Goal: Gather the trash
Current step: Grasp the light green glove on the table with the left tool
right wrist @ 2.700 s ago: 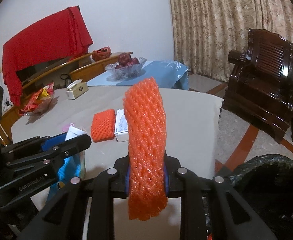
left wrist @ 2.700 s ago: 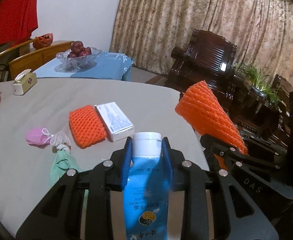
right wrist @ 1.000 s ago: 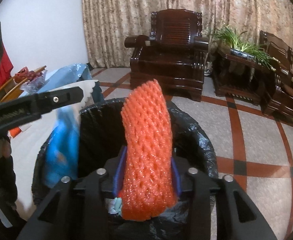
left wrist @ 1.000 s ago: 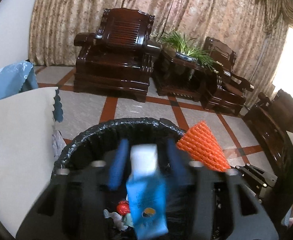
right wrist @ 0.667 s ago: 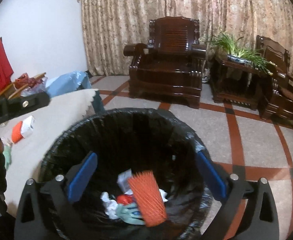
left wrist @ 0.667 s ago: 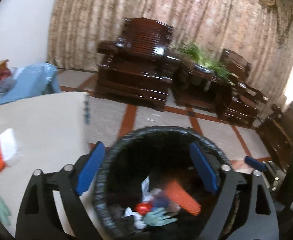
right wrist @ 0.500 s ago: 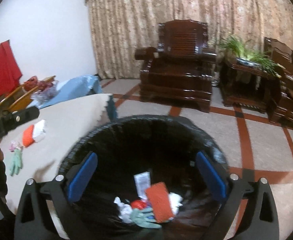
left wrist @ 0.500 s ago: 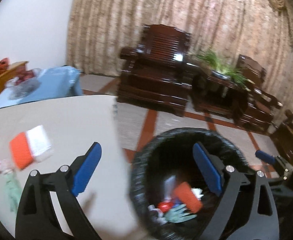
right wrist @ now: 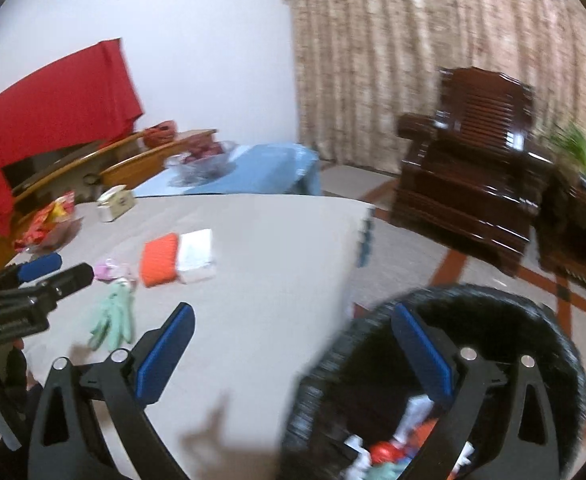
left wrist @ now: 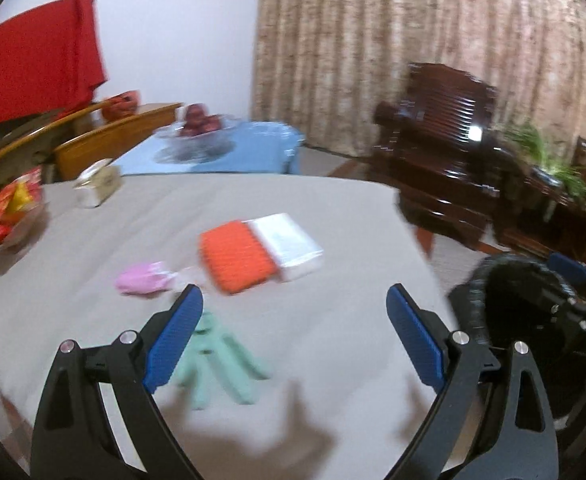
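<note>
My left tongs [left wrist: 293,340] tilt down over the counter [left wrist: 333,220], spread wide with nothing between them; my right tongs [right wrist: 293,356] tilt down astride the counter edge and the black trash bin [right wrist: 533,320], likewise released and empty. The orange foam net [left wrist: 237,256], white box [left wrist: 289,244], green glove [left wrist: 217,368] and pink scrap [left wrist: 141,282] lie mid-counter. Blur leaves any writing unreadable.

fruit bowl [left wrist: 197,126] on blue cloth, tissue box [left wrist: 97,188], dark armchair [left wrist: 445,176].
</note>
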`<state>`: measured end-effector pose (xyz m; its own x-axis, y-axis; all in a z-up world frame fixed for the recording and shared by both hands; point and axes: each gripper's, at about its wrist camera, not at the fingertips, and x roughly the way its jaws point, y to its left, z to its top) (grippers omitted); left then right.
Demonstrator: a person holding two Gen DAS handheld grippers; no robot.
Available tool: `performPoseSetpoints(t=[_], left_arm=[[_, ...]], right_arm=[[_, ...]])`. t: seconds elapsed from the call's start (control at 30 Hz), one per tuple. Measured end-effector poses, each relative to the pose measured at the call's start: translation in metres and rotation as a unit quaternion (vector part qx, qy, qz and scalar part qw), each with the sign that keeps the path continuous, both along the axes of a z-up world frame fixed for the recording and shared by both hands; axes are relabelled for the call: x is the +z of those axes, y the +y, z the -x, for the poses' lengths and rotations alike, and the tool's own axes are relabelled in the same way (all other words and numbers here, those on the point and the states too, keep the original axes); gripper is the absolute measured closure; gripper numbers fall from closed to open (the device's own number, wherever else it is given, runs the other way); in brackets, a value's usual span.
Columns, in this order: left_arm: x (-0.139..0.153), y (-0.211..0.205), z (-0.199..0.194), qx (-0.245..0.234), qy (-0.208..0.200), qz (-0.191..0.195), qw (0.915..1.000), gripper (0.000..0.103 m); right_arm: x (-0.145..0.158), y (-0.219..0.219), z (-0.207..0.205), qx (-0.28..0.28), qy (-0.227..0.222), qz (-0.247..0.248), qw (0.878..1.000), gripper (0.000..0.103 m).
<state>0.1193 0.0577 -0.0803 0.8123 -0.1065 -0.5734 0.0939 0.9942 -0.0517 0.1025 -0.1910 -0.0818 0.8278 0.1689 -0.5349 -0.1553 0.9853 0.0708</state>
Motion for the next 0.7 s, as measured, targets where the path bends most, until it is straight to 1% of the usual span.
performPoseSetpoints(t=[0.1,0.2,0.3,0.5,0.7], left_arm=[[-0.009,0.028,-0.004,0.028,0.009,0.000,0.9996,0.013],[-0.020,0.047,-0.013,0.047,0.022,0.002,0.9987,0.013],[-0.035,0.057,-0.021,0.058,0.038,0.006,0.9976,0.013],[-0.062,0.062,-0.039,0.065,0.061,0.003,0.9960,0.013],[-0.083,0.062,-0.059,0.074,0.085,0.010,0.9936,0.013]], right_arm=[[-0.006,0.027,-0.018,0.023,0.002,0.003,1.000,0.006],[-0.016,0.049,-0.032,0.041,0.009,0.010,0.999,0.006],[-0.027,0.065,-0.044,0.049,0.018,0.015,0.999,0.006],[-0.044,0.077,-0.066,0.050,0.033,0.023,0.998,0.006],[-0.054,0.077,-0.080,0.044,0.042,0.027,0.998,0.006]])
